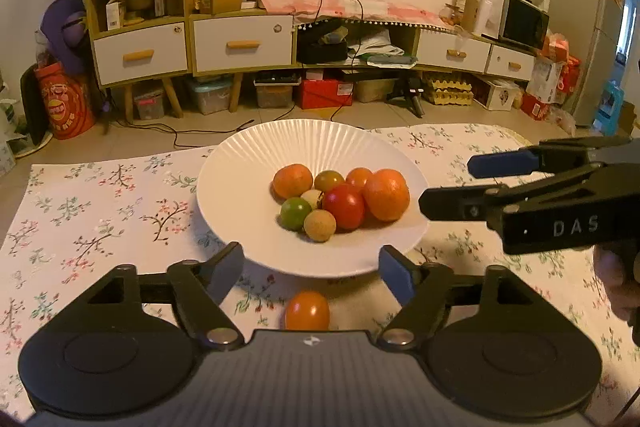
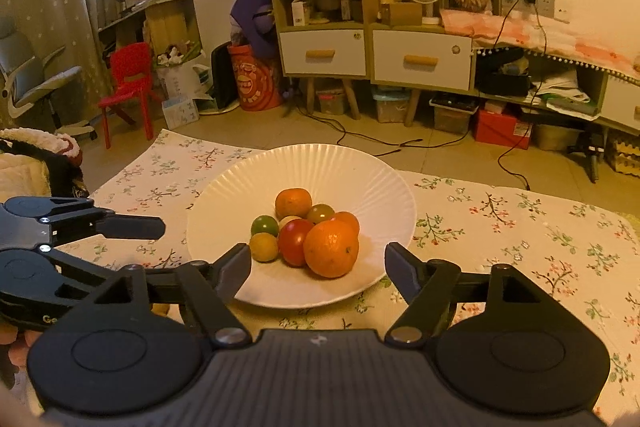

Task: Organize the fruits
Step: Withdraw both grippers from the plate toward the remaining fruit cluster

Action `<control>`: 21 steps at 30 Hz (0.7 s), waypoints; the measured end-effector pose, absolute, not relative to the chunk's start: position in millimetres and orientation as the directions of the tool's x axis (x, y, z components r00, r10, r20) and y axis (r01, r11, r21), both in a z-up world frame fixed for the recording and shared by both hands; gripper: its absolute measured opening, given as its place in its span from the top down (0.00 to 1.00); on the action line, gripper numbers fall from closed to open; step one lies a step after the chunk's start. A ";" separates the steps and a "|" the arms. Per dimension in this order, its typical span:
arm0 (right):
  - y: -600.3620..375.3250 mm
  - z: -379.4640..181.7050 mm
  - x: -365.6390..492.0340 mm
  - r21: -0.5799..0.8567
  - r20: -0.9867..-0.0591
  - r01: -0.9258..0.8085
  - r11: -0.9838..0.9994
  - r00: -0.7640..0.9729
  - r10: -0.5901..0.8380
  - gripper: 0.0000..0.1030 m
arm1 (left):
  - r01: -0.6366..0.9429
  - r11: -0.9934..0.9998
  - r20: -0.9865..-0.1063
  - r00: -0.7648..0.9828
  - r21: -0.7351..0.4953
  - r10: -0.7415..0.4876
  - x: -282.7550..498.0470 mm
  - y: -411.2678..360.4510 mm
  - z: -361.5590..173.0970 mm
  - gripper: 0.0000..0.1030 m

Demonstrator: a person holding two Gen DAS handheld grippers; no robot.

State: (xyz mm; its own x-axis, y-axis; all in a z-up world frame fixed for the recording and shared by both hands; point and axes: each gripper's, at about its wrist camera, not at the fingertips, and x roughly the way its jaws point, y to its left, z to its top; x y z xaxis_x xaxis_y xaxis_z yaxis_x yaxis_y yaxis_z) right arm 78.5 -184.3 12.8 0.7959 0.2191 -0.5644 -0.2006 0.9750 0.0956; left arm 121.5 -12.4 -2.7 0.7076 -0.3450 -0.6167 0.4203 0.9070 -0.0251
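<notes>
A white ribbed plate (image 1: pixel 312 143) on the flowered cloth holds several fruits: a large orange (image 1: pixel 386 195), a red tomato (image 1: pixel 343 206), a mandarin (image 1: pixel 293 181), a green fruit (image 1: pixel 295 214) and a tan round fruit (image 1: pixel 319 225). One orange tomato (image 1: pixel 307 311) lies loose on the cloth just in front of the plate, below my left gripper (image 1: pixel 311 263), which is open and empty. My right gripper (image 1: pixel 446 183) hovers open at the plate's right edge. In the right wrist view, the right gripper (image 2: pixel 318 261) frames the large orange (image 2: pixel 331 249) without touching it.
The flowered tablecloth (image 1: pixel 100 219) covers the table around the plate. Beyond the table's far edge are floor cables, storage boxes and a low cabinet (image 1: pixel 240 43). A red chair (image 2: pixel 128 87) stands at the far left. A hand (image 1: pixel 616 279) grips the right tool.
</notes>
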 end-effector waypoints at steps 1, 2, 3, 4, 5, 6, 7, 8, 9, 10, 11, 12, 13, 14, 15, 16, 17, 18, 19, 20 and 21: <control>-184.0 13.4 77.2 0.096 -0.564 -0.197 0.976 0.797 0.216 0.28 | 0.420 0.907 -0.616 0.709 -0.024 -0.344 117.8 -11.2 -2.8 0.27; -182.6 14.0 75.5 0.098 -0.565 -0.193 0.976 0.797 0.214 0.28 | 0.419 0.908 -0.617 0.708 -0.024 -0.343 115.8 -9.9 -2.4 0.26; -181.7 14.2 74.4 0.102 -0.567 -0.189 0.977 0.796 0.214 0.27 | 0.419 0.908 -0.619 0.706 -0.026 -0.343 113.7 -8.1 -2.7 0.26; -180.8 13.7 72.7 0.106 -0.569 -0.188 0.976 0.794 0.215 0.26 | 0.418 0.908 -0.623 0.704 -0.028 -0.343 111.6 -6.1 -3.4 0.25; -179.0 12.7 70.2 0.106 -0.571 -0.187 0.977 0.793 0.214 0.26 | 0.416 0.909 -0.625 0.702 -0.029 -0.341 109.2 -3.9 -4.2 0.25; -176.9 12.2 68.5 0.104 -0.572 -0.186 0.977 0.792 0.212 0.24 | 0.413 0.910 -0.629 0.700 -0.030 -0.339 107.5 -1.6 -5.3 0.24; -174.4 11.7 66.1 0.099 -0.574 -0.186 0.978 0.792 0.209 0.23 | 0.411 0.911 -0.632 0.698 -0.031 -0.336 106.2 0.2 -5.9 0.23; -171.8 10.8 64.7 0.093 -0.576 -0.187 0.978 0.791 0.206 0.23 | 0.408 0.912 -0.636 0.696 -0.031 -0.333 104.0 2.9 -6.9 0.23; -170.3 10.5 62.7 0.091 -0.576 -0.188 0.978 0.791 0.206 0.23 | 0.406 0.913 -0.640 0.693 -0.032 -0.330 102.9 5.2 -8.3 0.22; -168.2 9.7 61.5 0.091 -0.579 -0.192 0.977 0.789 0.208 0.22 | 0.403 0.915 -0.644 0.692 -0.032 -0.327 101.1 7.3 -8.7 0.22; -167.4 8.8 59.6 0.093 -0.580 -0.195 0.976 0.786 0.212 0.22 | 0.399 0.916 -0.649 0.689 -0.032 -0.323 100.2 9.4 -9.9 0.22; -165.3 7.7 58.8 0.096 -0.583 -0.198 0.976 0.784 0.216 0.21 | 0.395 0.918 -0.654 0.687 -0.032 -0.318 99.5 11.0 -10.2 0.21; -164.1 7.4 57.2 0.099 -0.584 -0.199 0.975 0.782 0.218 0.21 | 0.391 0.920 -0.659 0.684 -0.031 -0.313 98.3 12.7 -10.4 0.20; -162.7 6.2 55.4 0.103 -0.585 -0.200 0.974 0.780 0.222 0.20 | 0.388 0.921 -0.662 0.682 -0.031 -0.310 96.9 14.2 -11.0 0.20; -161.4 4.9 54.6 0.108 -0.587 -0.202 0.973 0.777 0.226 0.20 | 0.384 0.923 -0.665 0.681 -0.031 -0.307 96.3 15.6 -11.5 0.19; -159.8 4.3 53.3 0.112 -0.589 -0.202 0.973 0.775 0.228 0.19 | 0.383 0.923 -0.666 0.680 -0.032 -0.305 93.5 17.0 -11.9 0.18; -159.0 3.3 52.8 0.114 -0.593 -0.203 0.973 0.772 0.230 0.19 | 0.382 0.924 -0.667 0.679 -0.033 -0.305 91.9 18.1 -11.9 0.17; -158.0 2.2 51.4 0.113 -0.596 -0.204 0.972 0.769 0.231 0.18 | 0.383 0.923 -0.669 0.678 -0.033 -0.305 90.4 19.6 -12.2 0.17; -157.5 1.0 50.6 0.112 -0.599 -0.205 0.972 0.767 0.231 0.18 | 0.385 0.923 -0.673 0.674 -0.032 -0.305 88.3 21.4 -13.1 0.17; -157.1 0.0 49.2 0.111 -0.601 -0.205 0.972 0.765 0.230 0.18 | 0.386 0.922 -0.676 0.671 -0.031 -0.304 86.2 23.4 -13.9 0.16; -156.7 -1.1 48.7 0.109 -0.605 -0.206 0.972 0.762 0.229 0.17 | 0.387 0.921 -0.680 0.668 -0.031 -0.304 85.3 24.6 -14.4 0.16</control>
State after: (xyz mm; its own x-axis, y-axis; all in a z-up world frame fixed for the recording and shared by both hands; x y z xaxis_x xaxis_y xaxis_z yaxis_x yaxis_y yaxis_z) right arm 48.7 -156.7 -1.1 0.7624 0.2294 -0.6051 -0.2059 0.9724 0.1094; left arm 85.3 24.6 -14.4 0.6679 -0.3036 -0.6795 0.3873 0.9215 -0.0310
